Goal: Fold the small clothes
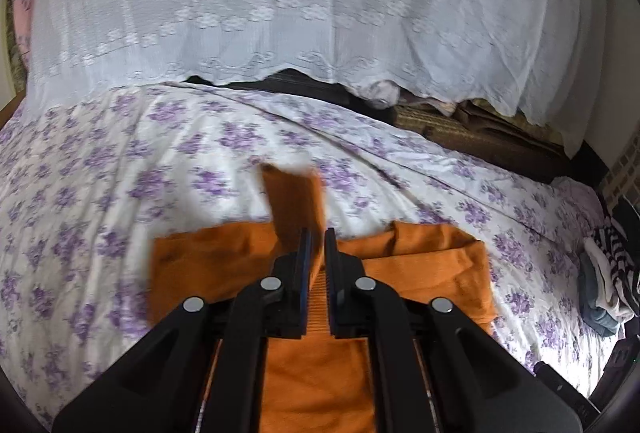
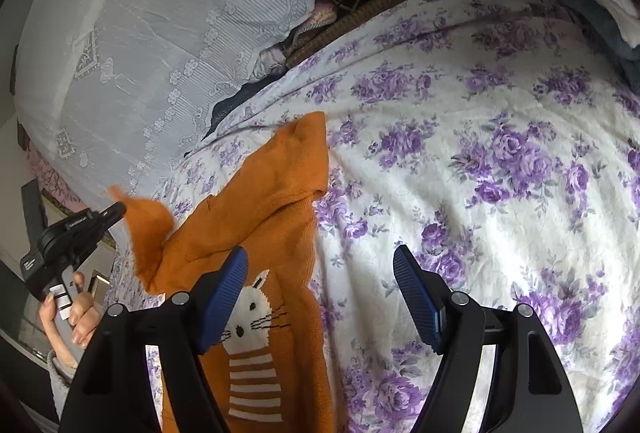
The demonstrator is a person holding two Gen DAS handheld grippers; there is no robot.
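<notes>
A small orange knitted sweater point(image 2: 256, 201) with a white cat picture point(image 2: 252, 317) lies on the purple-flowered bedsheet point(image 2: 480, 161). My left gripper point(image 1: 318, 243) is shut on one of its sleeves point(image 1: 294, 195), which sticks up blurred past the fingertips, lifted above the sweater's body point(image 1: 208, 261). In the right wrist view the left gripper point(image 2: 118, 211) is at the far left, a hand around its handle, with the sleeve point(image 2: 148, 229) pulled up and sideways. My right gripper point(image 2: 320, 261) stands open low over the sweater's right edge, nothing between its pads.
A white lace cover point(image 1: 280, 1) drapes a pile along the back of the bed. Dark and woven things point(image 1: 472, 129) show under its hem. A heap of striped and blue-grey clothes point(image 1: 608, 273) lies at the right edge. Bare sheet extends right of the sweater.
</notes>
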